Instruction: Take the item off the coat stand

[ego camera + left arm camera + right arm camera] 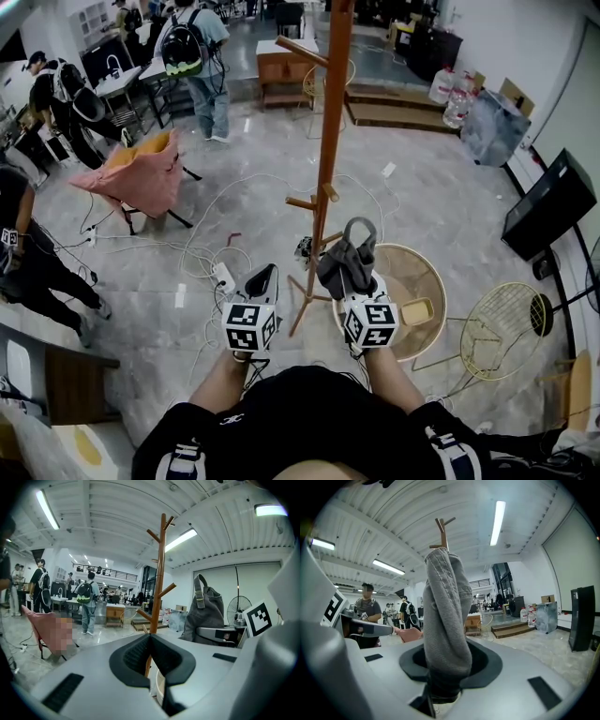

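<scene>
The wooden coat stand (330, 141) rises from the floor straight ahead of me, with bare pegs. A grey cloth bag (347, 255) hangs just right of the pole and clear of the pegs. My right gripper (356, 277) is shut on its strap. In the right gripper view the grey strap (445, 606) stands up between the jaws of the right gripper (443, 670), with the stand's top (442, 530) behind it. My left gripper (262, 275) sits left of the pole, shut and empty. In the left gripper view, this gripper (150, 638) faces the stand (160, 573), and the bag (206, 613) shows at right.
A round wicker table (424, 281) and a wire chair (502, 328) stand to my right. White cables (216, 239) trail over the floor around the stand's base. A chair draped in pink cloth (141, 173) is at left. People stand at left and far back. A black screen (553, 202) leans at right.
</scene>
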A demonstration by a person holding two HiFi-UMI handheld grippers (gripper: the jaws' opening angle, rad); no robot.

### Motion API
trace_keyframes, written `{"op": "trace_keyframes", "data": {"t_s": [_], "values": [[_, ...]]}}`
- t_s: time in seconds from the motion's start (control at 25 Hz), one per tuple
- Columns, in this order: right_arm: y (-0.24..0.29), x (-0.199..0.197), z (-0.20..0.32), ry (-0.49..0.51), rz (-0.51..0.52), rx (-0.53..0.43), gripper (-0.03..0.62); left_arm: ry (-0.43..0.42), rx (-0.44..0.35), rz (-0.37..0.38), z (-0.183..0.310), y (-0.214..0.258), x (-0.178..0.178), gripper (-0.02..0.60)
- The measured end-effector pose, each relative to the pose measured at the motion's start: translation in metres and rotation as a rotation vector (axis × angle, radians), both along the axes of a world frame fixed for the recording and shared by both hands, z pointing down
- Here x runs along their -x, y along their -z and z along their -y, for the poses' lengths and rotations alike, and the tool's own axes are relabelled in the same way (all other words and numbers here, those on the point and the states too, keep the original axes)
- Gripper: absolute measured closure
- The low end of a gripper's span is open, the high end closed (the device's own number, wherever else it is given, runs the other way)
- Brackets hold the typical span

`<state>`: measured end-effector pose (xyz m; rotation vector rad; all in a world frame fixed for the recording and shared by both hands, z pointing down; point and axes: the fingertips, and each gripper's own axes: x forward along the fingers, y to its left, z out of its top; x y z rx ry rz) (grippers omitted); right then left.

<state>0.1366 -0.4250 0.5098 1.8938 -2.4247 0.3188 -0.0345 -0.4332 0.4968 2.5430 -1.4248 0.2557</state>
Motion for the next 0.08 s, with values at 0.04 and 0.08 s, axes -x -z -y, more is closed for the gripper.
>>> {"op": "trace_keyframes", "data": {"t_s": [0.04,0.08], "values": [[0.001,0.0006,0.0003,0.001,0.0,0.002,0.454,0.0,0.001,0.001,0.0001,0.0008,0.0006,0.569],[0.0022,0.0013,0.0005,0.001,0.001,0.003,0.454,0.001,0.003,0.002,0.0003,0.0017,0.0013,0.569]]}}
